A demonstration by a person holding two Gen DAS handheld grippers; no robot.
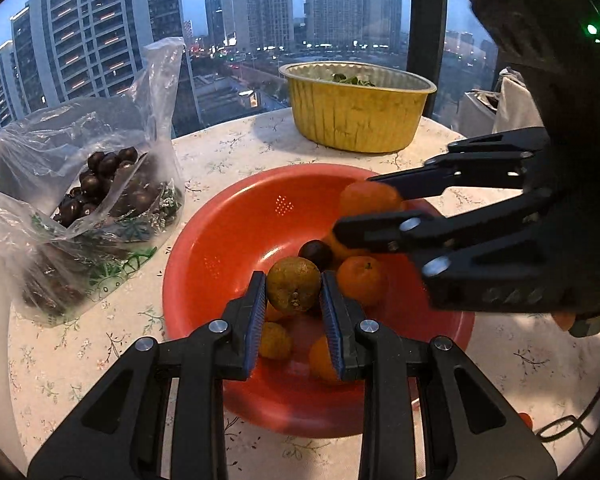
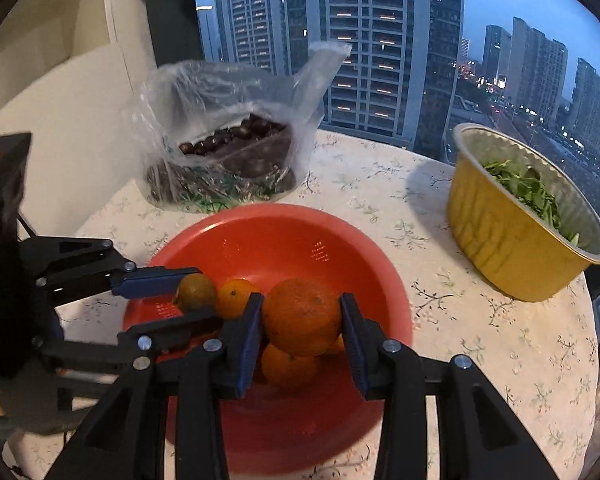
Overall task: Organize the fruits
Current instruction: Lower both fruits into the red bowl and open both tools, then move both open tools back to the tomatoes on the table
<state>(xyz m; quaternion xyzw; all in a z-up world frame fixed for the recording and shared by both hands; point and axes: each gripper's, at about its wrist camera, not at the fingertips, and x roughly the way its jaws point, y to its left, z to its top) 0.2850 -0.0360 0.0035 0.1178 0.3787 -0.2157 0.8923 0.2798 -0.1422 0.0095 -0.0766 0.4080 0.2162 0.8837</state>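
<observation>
Dim blue dusk light through window point(image 1: 260, 20); soft shadows on tablecloth point(image 2: 480, 320). Heavy fisheye bending at edges, dark corners. Slight motion blur.

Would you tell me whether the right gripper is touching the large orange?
Touching: the right wrist view shows the right gripper with both pads pressed against the large orange.

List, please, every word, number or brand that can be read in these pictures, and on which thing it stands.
None can be read.
Plastic bag: green print, no legible letters.
Lit signs on the buildings outside: too small and blurred.
Red bowl, gold container: no text.
</observation>
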